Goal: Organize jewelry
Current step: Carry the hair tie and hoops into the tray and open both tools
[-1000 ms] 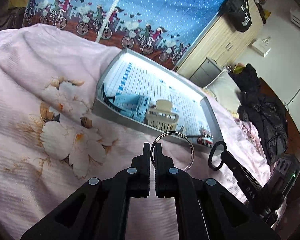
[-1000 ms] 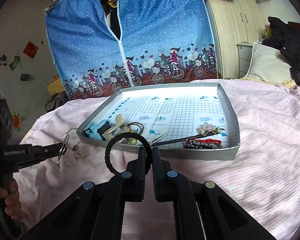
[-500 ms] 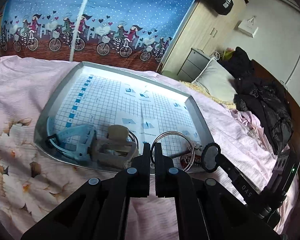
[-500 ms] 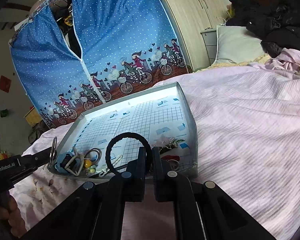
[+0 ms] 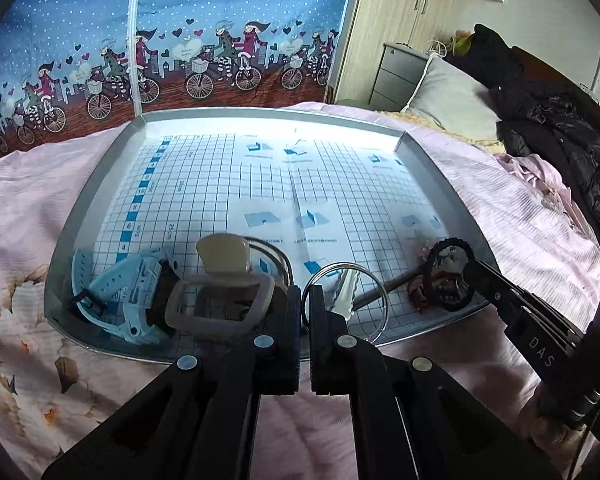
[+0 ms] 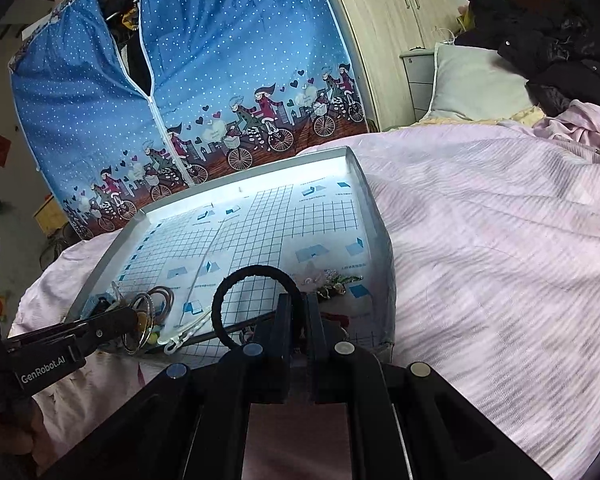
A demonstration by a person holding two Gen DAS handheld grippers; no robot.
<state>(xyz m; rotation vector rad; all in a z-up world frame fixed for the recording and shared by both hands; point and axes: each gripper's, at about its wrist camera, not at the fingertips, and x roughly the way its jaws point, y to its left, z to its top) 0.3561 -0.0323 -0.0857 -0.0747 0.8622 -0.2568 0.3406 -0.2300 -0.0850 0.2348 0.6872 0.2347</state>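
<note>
A grey tray (image 5: 100, 172) lined with blue grid paper lies on the pink bedspread. My left gripper (image 5: 306, 300) is shut on a silver bangle (image 5: 382, 292) that hangs over the tray's near edge. My right gripper (image 6: 299, 304) is shut on a black hair tie (image 6: 236, 280), held above the tray's near right part; that hair tie (image 5: 450, 244) also shows in the left wrist view. Inside the tray lie a light blue watch (image 5: 128, 292), a beige claw clip (image 5: 220, 280), a pink flower brooch (image 6: 320, 280) and a red beaded piece (image 5: 416, 300).
A blue wardrobe cover with cyclist print (image 5: 220, 40) stands behind the bed. A wooden cabinet (image 5: 400, 20), a grey pillow (image 5: 452, 100) and dark clothes (image 5: 560, 128) are at the right. The flowered pink bedspread (image 6: 500, 240) spreads around the tray (image 6: 376, 208).
Both grippers have moved forward towards the tray, so bangle and hair tie now hang over its near edge. Both stay shut on their rings.
</note>
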